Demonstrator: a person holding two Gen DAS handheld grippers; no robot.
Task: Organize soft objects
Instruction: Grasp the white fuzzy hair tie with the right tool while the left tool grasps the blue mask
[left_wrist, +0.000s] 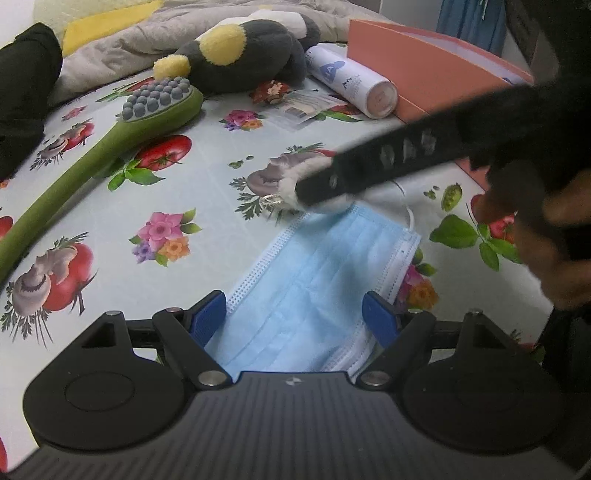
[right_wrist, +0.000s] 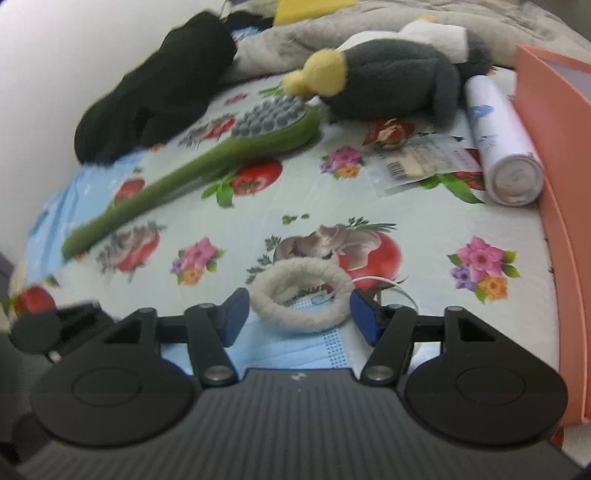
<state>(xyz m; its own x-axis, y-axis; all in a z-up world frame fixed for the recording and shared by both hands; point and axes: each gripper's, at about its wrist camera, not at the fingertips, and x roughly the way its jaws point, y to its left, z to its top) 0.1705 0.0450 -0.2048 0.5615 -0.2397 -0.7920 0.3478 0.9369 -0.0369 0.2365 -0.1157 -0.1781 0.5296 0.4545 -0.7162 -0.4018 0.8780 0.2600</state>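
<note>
A blue face mask (left_wrist: 317, 280) lies flat on the flowered tablecloth (left_wrist: 207, 192). My left gripper (left_wrist: 295, 317) is open, its blue pads on either side of the mask's near end. A white fluffy ring (right_wrist: 299, 295) lies on the mask's far end (right_wrist: 295, 354). My right gripper (right_wrist: 295, 314) is open around the ring, just above it. In the left wrist view the right gripper (left_wrist: 325, 184) reaches in from the right and covers most of the ring (left_wrist: 288, 192). A grey and yellow plush toy (left_wrist: 243, 51) lies at the back.
A green long-handled brush (left_wrist: 92, 147) lies at the left. A white spray can (left_wrist: 351, 81) lies against an orange box (left_wrist: 436, 70) at the right. Black cloth (right_wrist: 155, 85), a grey blanket (left_wrist: 147, 33) and a paper label (right_wrist: 417, 162) lie at the back.
</note>
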